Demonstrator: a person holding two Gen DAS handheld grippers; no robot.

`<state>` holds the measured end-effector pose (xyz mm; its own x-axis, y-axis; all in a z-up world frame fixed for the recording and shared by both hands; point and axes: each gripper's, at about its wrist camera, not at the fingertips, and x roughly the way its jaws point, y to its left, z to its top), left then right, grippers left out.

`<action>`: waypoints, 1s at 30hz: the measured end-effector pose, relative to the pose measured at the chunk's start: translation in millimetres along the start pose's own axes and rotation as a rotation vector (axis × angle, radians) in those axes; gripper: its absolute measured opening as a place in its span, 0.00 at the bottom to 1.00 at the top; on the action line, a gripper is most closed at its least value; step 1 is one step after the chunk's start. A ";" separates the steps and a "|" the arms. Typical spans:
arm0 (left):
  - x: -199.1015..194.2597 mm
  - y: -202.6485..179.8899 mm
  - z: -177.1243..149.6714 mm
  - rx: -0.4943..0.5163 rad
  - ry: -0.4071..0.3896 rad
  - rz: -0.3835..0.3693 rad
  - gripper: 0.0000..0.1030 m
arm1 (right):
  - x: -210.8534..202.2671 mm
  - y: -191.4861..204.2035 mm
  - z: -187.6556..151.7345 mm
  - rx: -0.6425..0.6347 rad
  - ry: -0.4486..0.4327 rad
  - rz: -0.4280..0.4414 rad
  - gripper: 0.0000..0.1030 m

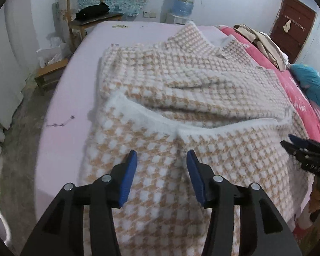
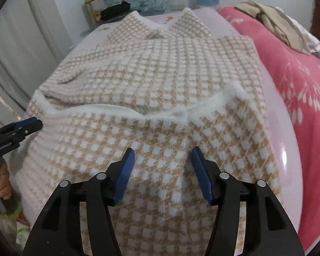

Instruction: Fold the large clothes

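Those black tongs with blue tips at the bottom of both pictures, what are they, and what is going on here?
They are hand-held grippers, one in each of a person's hands, each carrying a wide-angle camera that looks along its two fingers. One picture comes from the left gripper, the other from the right gripper; each also catches the other gripper at its edge. Below them a fuzzy checked garment lies on a pale pink bed, its near part folded up over the rest. Both grippers are open above the cloth, and neither holds anything. Beside it lie a pink blanket and some beige clothes.
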<state>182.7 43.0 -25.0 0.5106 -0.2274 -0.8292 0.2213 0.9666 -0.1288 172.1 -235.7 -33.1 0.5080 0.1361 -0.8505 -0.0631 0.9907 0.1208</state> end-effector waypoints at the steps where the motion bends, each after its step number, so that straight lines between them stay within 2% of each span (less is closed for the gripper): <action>1: -6.7 1.6 4.6 0.003 -0.005 -0.008 0.49 | -3.9 -4.7 4.0 0.016 0.006 0.028 0.60; 3: -22.2 2.1 22.3 0.013 -0.029 -0.016 0.52 | -16.3 -16.4 21.3 0.038 -0.001 0.100 0.64; 6: -37.4 -2.1 60.4 0.043 -0.084 -0.037 0.63 | -26.2 -30.7 54.2 0.038 -0.028 0.158 0.70; 10: -34.7 -12.8 111.9 0.043 -0.102 -0.093 0.76 | -23.2 -45.6 106.8 0.055 -0.057 0.211 0.72; 12: -20.3 -20.7 142.8 0.041 -0.098 -0.139 0.79 | -11.3 -52.9 138.8 0.078 -0.068 0.215 0.72; 16: 25.0 -37.0 201.9 0.048 -0.071 -0.138 0.81 | 13.6 -68.6 189.3 0.135 -0.048 0.223 0.72; 22: 112.6 -46.8 284.2 -0.076 0.030 -0.242 0.81 | 67.5 -78.1 250.3 0.174 -0.007 0.181 0.72; 27: 171.7 -56.6 315.1 -0.115 0.063 -0.189 0.80 | 108.2 -85.1 284.7 0.201 -0.003 0.122 0.72; 30: 194.2 -63.3 318.6 -0.089 0.112 -0.203 0.80 | 125.5 -90.9 294.2 0.225 0.014 0.110 0.72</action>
<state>532.5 -99.9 -4.5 0.3665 -0.4083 -0.8361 0.2332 0.9102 -0.3423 494.4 -311.0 -0.3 0.4964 0.2445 -0.8329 0.0764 0.9435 0.3225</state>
